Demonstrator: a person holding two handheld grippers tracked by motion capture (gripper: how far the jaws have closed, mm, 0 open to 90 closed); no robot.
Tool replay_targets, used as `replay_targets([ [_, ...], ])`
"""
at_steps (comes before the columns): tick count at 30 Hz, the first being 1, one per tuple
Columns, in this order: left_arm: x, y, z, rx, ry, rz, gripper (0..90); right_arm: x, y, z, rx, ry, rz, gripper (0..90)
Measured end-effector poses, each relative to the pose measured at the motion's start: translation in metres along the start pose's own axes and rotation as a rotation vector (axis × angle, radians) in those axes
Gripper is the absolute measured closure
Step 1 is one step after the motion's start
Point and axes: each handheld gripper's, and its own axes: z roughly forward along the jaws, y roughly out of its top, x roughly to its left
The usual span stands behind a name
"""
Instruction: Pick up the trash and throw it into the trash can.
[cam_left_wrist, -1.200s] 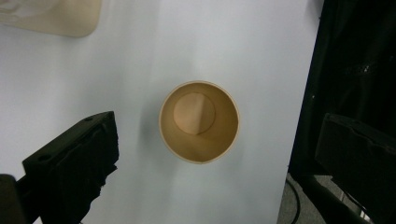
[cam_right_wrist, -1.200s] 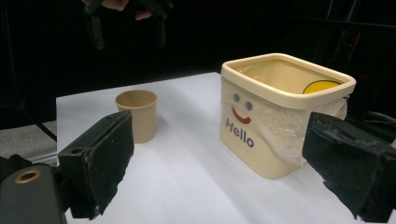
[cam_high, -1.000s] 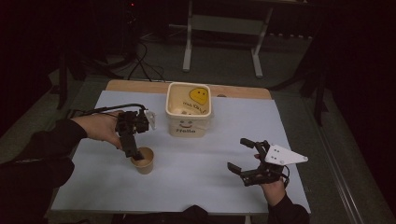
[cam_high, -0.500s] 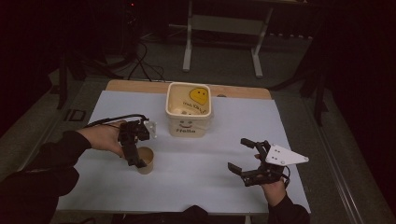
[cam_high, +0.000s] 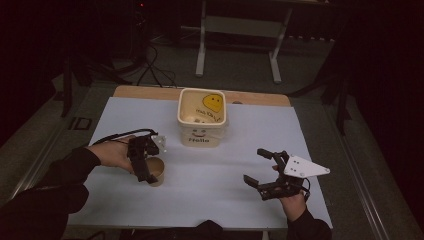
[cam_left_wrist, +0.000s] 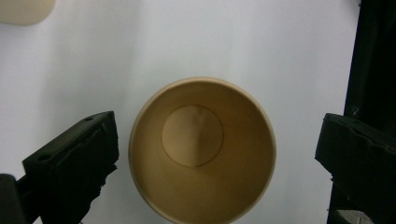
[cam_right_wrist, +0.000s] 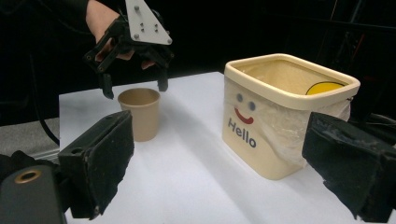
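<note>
In the high view, the left gripper (cam_high: 146, 170) is held directly above a brown paper cup (cam_high: 156, 171) standing upright on the white table (cam_high: 210, 175), in front and to the left of the cream tub (cam_high: 202, 122). The right gripper (cam_high: 261, 167) is seen well apart, its jaws spread wide.

In the left gripper view, the cup (cam_left_wrist: 201, 149) is seen from above, empty, between the open jaws, untouched by either.

In the right gripper view, the cup (cam_right_wrist: 139, 113) is shown under the left gripper (cam_right_wrist: 135, 86), with the tub (cam_right_wrist: 285, 112) to its right.
</note>
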Motion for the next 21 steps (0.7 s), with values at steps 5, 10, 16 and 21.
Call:
replay_targets([
  [5, 0.001, -0.004, 0.008, 0.004, -0.003, 0.002, 0.6, 0.000, 0.000, 0.000, 0.002, 0.002, 0.005, 9.0],
  [10, 0.004, -0.007, 0.015, 0.007, -0.003, 0.000, 0.6, 0.000, 0.000, 0.001, 0.005, 0.002, 0.004, 9.0],
  [16, 0.006, -0.010, 0.020, 0.016, -0.011, -0.005, 2.4, 0.000, -0.001, 0.000, 0.003, 0.002, 0.005, 9.0],
  [21, 0.007, -0.012, 0.024, 0.024, -0.007, -0.010, 8.0, 0.000, -0.001, 0.001, 0.004, 0.002, 0.003, 9.0],
])
